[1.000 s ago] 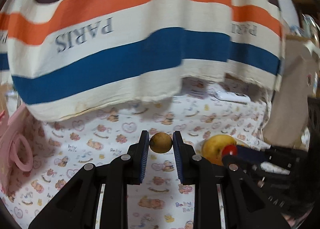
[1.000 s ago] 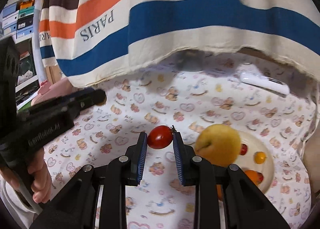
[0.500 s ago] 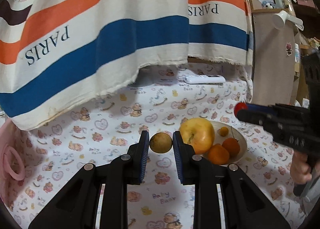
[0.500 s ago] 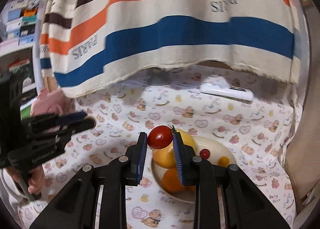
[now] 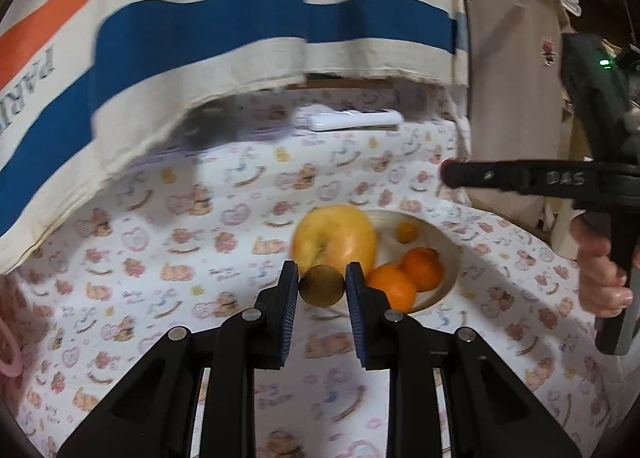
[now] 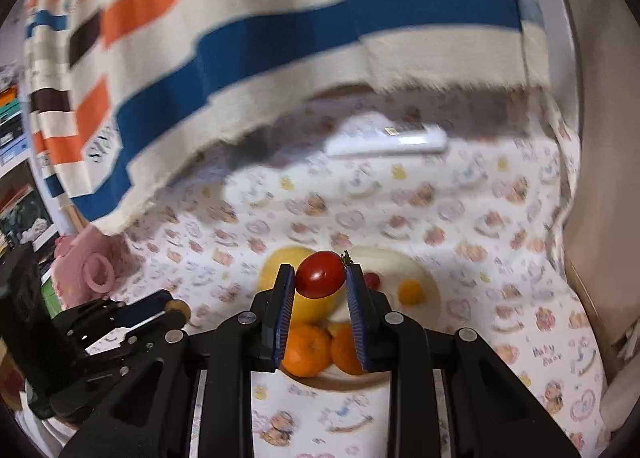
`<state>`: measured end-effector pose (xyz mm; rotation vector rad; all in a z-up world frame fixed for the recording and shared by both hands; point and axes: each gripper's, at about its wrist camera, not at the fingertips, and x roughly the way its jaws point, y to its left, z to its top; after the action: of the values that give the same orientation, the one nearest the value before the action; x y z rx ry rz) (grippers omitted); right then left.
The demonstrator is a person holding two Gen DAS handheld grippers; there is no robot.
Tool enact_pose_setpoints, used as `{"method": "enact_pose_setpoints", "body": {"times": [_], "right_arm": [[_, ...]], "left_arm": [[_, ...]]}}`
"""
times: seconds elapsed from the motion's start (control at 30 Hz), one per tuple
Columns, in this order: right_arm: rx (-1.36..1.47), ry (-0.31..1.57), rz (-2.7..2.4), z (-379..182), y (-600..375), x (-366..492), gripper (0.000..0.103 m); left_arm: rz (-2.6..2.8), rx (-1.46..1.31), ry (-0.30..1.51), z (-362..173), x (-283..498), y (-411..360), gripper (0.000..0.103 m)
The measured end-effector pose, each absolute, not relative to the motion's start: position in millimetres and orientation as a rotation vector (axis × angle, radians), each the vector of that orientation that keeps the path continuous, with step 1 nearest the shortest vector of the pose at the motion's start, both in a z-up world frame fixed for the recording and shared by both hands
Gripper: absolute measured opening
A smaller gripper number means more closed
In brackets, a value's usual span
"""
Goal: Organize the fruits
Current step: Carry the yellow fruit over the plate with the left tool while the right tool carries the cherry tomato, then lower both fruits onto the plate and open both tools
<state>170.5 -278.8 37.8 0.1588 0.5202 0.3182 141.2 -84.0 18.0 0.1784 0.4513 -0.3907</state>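
Note:
My left gripper (image 5: 322,290) is shut on a small brownish-yellow round fruit (image 5: 322,290), held just in front of a cream plate (image 5: 450,254). The plate holds a big yellow apple (image 5: 334,238), two oranges (image 5: 422,269) and a small yellow tomato (image 5: 407,232). My right gripper (image 6: 320,284) is shut on a red cherry tomato (image 6: 320,274), held above the same plate (image 6: 428,282), over the apple (image 6: 276,266) and the oranges (image 6: 306,354). A small red tomato (image 6: 373,279) and a yellow one (image 6: 411,292) lie on the plate. The right gripper also shows in the left wrist view (image 5: 452,173).
A bear-print cloth (image 5: 200,217) covers the surface. A striped PARIS towel (image 5: 200,29) hangs over the back. A white remote (image 5: 354,119) lies at the back. A pink item (image 6: 94,266) is at the left. A cabinet (image 5: 512,97) stands at the right.
Both grippers moved toward the plate with their fruit still held. The right gripper now hovers over the plate; the left has come up to its near-left rim.

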Motion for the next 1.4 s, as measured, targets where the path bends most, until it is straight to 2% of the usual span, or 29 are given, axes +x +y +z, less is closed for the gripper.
{"method": "enact_pose_setpoints", "body": {"times": [0.27,0.63,1.4], "right_arm": [[0.325,0.724,0.366,9,-308,203,0.027],[0.333,0.767,0.254,-10,-322,222,0.027],[0.376,0.868,0.254,-38,-325,245,0.027]], "left_arm": [[-0.509,0.16,0.578,16,175,-143,0.023],[-0.454,0.22,0.629,-2,197,-182,0.024],[-0.41,0.256,0.658,-17,211,-187,0.024]]}}
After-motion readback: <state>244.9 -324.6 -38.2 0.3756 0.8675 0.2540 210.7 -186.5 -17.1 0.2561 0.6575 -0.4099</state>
